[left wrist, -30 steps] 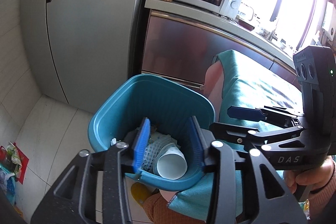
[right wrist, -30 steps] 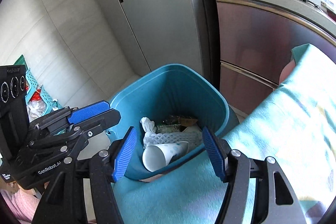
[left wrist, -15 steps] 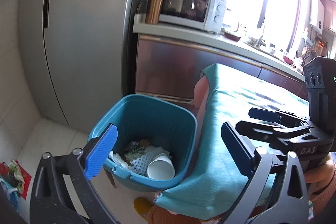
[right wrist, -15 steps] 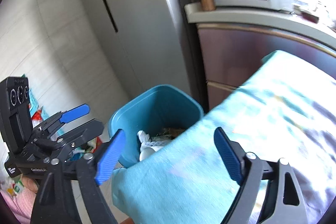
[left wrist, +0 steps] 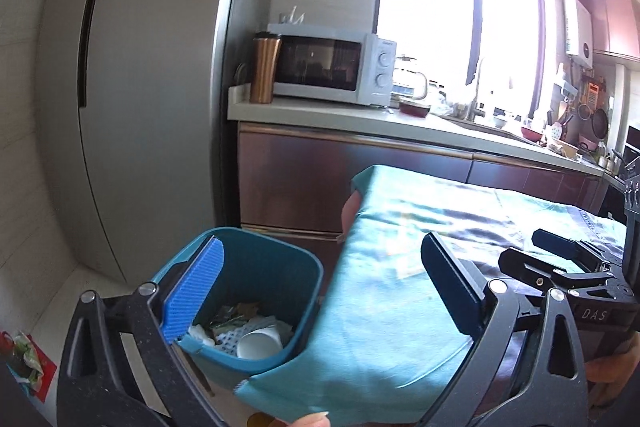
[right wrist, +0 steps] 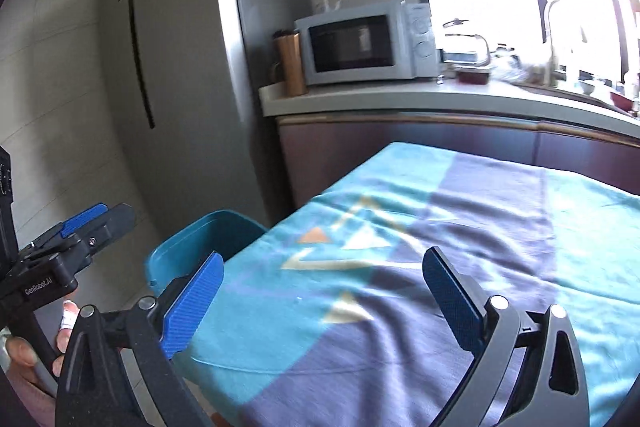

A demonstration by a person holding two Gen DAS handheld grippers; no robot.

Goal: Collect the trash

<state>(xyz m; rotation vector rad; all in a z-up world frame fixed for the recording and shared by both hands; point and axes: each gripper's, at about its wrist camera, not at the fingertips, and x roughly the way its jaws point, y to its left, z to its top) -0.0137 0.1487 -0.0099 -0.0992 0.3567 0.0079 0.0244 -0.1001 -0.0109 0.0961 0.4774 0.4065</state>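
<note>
Trash already in the teal bin [left wrist: 256, 291] on the floor beside the worktop [left wrist: 400, 291]: a white paper cup [left wrist: 258, 343] on its side, crumpled paper and wrappers around it, all well below the rim. Nothing left to collect on the cloth-covered worktop, as far as either view reaches; the job looks near done or done, though the worktop's far end is partly out of view.

Left gripper [left wrist: 320, 291] spread wide with nothing between the jaws, straddling bin edge and worktop corner in view. Right gripper [right wrist: 320, 303] likewise wide apart and empty, its jaws having just been opening, held over the patterned cloth.

Bin contents shown only by the left wrist view; from the right wrist view, just the bin's far rim past the cloth edge, no trash visible. Cloth's triangle pattern [right wrist: 352, 247] clear in the right view, washed out by glare in the left. Fridge [left wrist: 132, 99] and microwave [left wrist: 328, 69] in both.
</note>
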